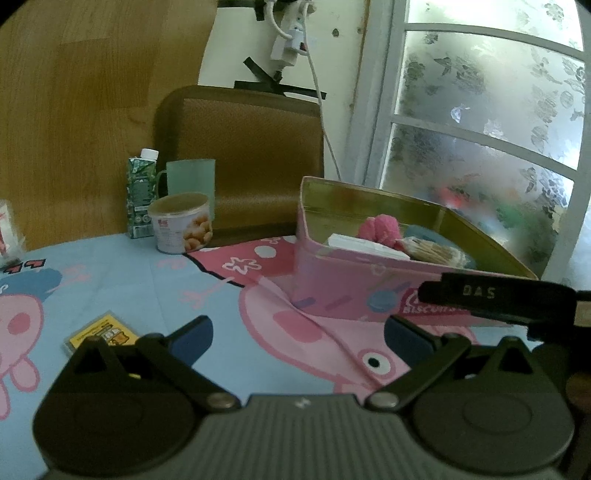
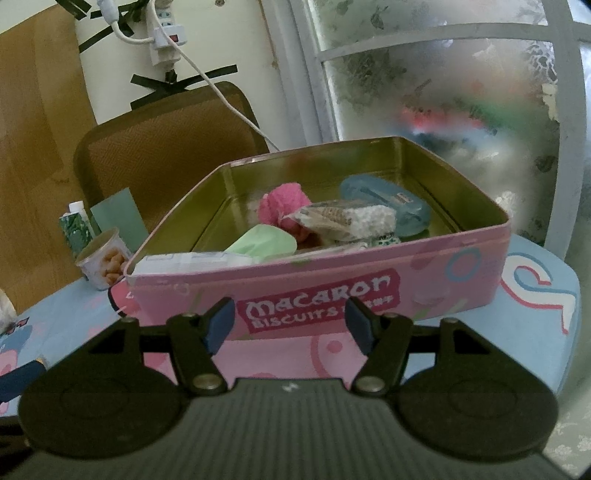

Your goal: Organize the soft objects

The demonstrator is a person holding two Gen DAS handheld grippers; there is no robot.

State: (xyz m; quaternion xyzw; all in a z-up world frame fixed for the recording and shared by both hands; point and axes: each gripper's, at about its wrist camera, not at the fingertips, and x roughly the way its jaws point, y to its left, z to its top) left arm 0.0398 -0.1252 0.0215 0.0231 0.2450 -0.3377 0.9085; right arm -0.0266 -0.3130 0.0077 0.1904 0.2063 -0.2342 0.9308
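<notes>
a pink biscuit tin [image 2: 369,273], lid off and lettered "macaron biscuits" on its front wall, stands on a table covered by a light-blue cartoon-pig cloth [image 1: 155,280], near the frosted window [image 1: 491,110]. the soft things lie inside the tin: a pink fluffy pompom [image 2: 282,203] near the middle, a pale green soft piece [image 2: 262,240] towards the front, a clear-wrapped packet [image 2: 347,216] just beside the pompom, a translucent blue case [image 2: 388,201] at the back right, and a flat white item [image 2: 184,263] along the front left edge. the right gripper [image 2: 290,325] hovers just in front of the tin's front wall, its blue-padded jaws standing well apart with nothing between them. the left gripper [image 1: 299,338] hangs over the cloth to the left of the tin, its jaws likewise spread wide and empty; part of the other tool's black arm crosses the right edge of its view. behind, against a brown chair back [image 1: 243,155], stand a green carton with a white cap [image 1: 140,195], a pale green mug [image 1: 190,177] and a round snack tub [image 1: 181,223], close together. a small yellow card [image 1: 101,332] lies flat on the cloth, just beyond the left gripper's left finger. a white power strip [image 2: 164,33] with a cable hangs on the wall, fixed with black tape.
</notes>
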